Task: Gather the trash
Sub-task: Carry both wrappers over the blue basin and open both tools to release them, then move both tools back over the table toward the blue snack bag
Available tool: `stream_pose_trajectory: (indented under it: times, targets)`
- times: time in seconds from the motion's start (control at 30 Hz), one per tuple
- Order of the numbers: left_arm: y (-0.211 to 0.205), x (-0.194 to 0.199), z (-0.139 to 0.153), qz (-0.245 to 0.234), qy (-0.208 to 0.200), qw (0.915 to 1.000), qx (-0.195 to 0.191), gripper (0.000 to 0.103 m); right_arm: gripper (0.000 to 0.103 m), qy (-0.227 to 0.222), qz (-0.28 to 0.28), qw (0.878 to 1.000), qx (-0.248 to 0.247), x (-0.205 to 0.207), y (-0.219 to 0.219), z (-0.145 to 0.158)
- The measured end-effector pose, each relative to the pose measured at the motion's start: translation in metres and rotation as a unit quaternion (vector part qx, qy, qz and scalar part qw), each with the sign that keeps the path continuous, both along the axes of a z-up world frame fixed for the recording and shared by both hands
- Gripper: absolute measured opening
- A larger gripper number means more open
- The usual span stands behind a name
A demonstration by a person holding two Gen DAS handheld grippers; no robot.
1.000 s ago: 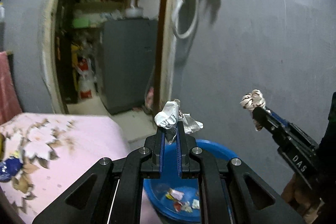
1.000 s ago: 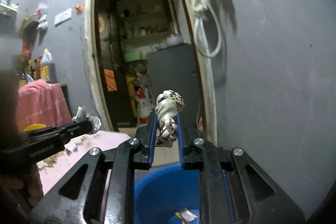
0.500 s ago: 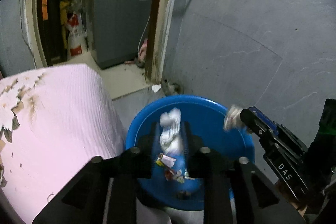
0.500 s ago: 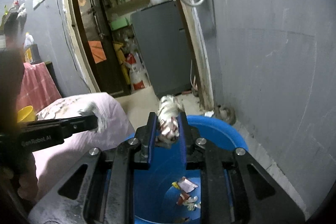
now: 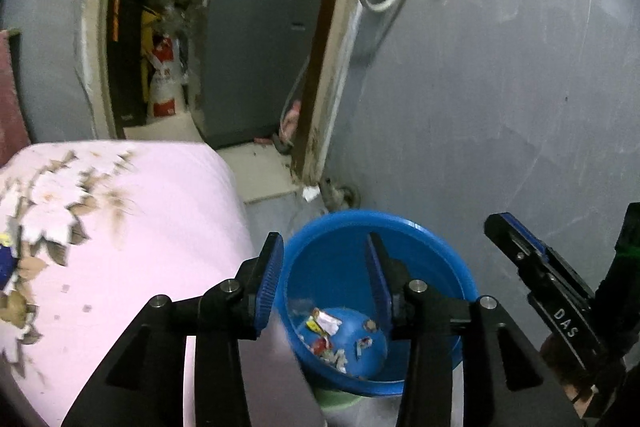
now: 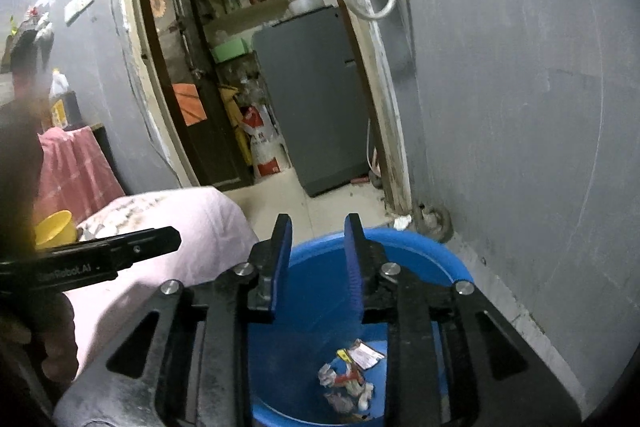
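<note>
A blue plastic tub (image 5: pixel 436 255) (image 6: pixel 416 247) stands on the floor against the grey wall, with several crumpled wrappers (image 5: pixel 332 339) (image 6: pixel 348 379) lying in its bottom. My left gripper (image 5: pixel 322 247) hangs over the tub, its jaws opening with nothing between them. My right gripper (image 6: pixel 316 231) is also above the tub, jaws opening and empty; it appears from the side in the left wrist view (image 5: pixel 496 223). The left gripper shows as a black bar at the left of the right wrist view (image 6: pixel 174 237).
A bed with a pink floral cover (image 5: pixel 120 227) (image 6: pixel 192 223) lies directly left of the tub. Behind is a doorway with a grey fridge (image 5: pixel 256 47) (image 6: pixel 312 95). A small white scrap (image 5: pixel 310 193) lies on the floor by the door frame.
Both grippers dropped from up near the wall to over the tub. Each let go of its crumpled wrapper, and both pairs of jaws have spread apart.
</note>
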State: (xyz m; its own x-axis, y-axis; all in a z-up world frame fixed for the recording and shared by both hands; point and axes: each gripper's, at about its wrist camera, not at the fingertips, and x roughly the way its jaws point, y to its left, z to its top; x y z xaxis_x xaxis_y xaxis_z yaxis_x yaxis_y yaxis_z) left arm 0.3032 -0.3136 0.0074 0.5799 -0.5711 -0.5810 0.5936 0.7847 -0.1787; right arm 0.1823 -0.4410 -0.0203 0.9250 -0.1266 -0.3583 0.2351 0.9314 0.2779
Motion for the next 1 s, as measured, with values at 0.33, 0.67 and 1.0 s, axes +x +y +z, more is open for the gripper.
stream_pose_trajectory:
  times: [0.33, 0.67, 1.0]
  targets:
    - [0.080, -0.019, 0.056, 0.058, -0.073, 0.9942, -0.053, 0.051, 0.050, -0.067, 0.026, 0.997, -0.037, -0.008, 0.053, 0.064]
    - [0.171, -0.043, 0.081, 0.138, -0.128, 0.9788, -0.081, 0.081, 0.075, -0.115, 0.065, 0.989, -0.066, -0.003, 0.126, 0.101]
    - [0.267, -0.052, 0.072, 0.234, -0.160, 0.9553, -0.084, 0.099, 0.103, -0.144, 0.112, 0.981, -0.065, 0.015, 0.196, 0.105]
